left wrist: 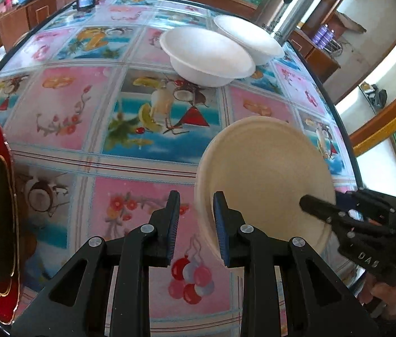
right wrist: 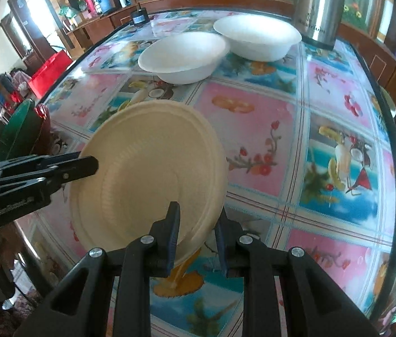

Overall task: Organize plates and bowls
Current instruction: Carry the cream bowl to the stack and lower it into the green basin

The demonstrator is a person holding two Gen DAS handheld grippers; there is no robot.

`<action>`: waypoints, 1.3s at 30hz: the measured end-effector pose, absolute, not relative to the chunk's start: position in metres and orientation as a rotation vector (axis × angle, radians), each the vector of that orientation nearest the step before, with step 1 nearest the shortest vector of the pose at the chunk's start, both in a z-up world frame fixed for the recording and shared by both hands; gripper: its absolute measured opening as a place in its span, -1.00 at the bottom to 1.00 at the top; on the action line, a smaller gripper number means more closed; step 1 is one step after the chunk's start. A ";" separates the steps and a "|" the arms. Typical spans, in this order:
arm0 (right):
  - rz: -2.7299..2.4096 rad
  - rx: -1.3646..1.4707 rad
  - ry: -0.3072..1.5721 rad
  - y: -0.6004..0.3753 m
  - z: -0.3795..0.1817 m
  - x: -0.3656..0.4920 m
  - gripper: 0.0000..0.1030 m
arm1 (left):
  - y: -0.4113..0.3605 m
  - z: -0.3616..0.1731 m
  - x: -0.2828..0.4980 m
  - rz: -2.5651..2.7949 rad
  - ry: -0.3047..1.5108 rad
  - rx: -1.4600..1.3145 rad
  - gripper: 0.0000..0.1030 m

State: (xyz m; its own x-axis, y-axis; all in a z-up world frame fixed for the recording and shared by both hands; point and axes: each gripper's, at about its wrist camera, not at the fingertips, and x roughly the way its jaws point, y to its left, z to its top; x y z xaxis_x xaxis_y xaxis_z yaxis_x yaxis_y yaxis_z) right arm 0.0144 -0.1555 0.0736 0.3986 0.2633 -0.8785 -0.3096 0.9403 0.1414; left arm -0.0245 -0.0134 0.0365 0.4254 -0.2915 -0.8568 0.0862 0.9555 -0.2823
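The cream paper plate [right wrist: 147, 174] is the landmark here. It is held tilted above the patterned tablecloth [right wrist: 254, 140], its concave face turned up toward the right wrist camera, its low edge nearest that camera; being round, it has no long axis to speak of.

Left of the plate, at the table's edge, stand a dark green plate [right wrist: 19, 132] and a red gold-trimmed one [left wrist: 4, 196], both on edge. The left gripper [left wrist: 195, 224] comes in from the plate's left side, angled steeply down; in its own view the plate's rim runs just beside the right blue pad, and its narrow jaws have nothing between them (whether the pad touches the rim I cannot tell).

At the plate's near edge, the right gripper [right wrist: 198, 233] also points steeply down, its fingers clamped on the rim.

Beyond the plate, two white foam bowls [right wrist: 183, 56] [right wrist: 256, 38] sit upright and touching, a steel kettle [right wrist: 318, 8] to their right.
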 end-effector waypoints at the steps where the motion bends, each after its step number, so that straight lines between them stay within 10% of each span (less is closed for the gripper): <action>1: 0.352 -0.051 1.094 -0.158 0.076 0.014 -0.53 | -0.016 0.037 -0.025 -0.247 1.110 -0.194 -0.55; 39: 0.548 -0.186 0.938 -0.044 0.148 0.012 -0.56 | 0.108 0.120 -0.091 -0.095 0.922 -0.253 -0.74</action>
State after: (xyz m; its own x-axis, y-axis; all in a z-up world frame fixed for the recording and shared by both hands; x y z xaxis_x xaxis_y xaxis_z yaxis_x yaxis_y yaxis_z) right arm 0.0116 -0.0443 0.1475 0.4678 0.3647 -0.8051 -0.5222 0.8490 0.0812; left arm -0.0908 0.1076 0.1198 0.6026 -0.1892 -0.7753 -0.0265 0.9662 -0.2564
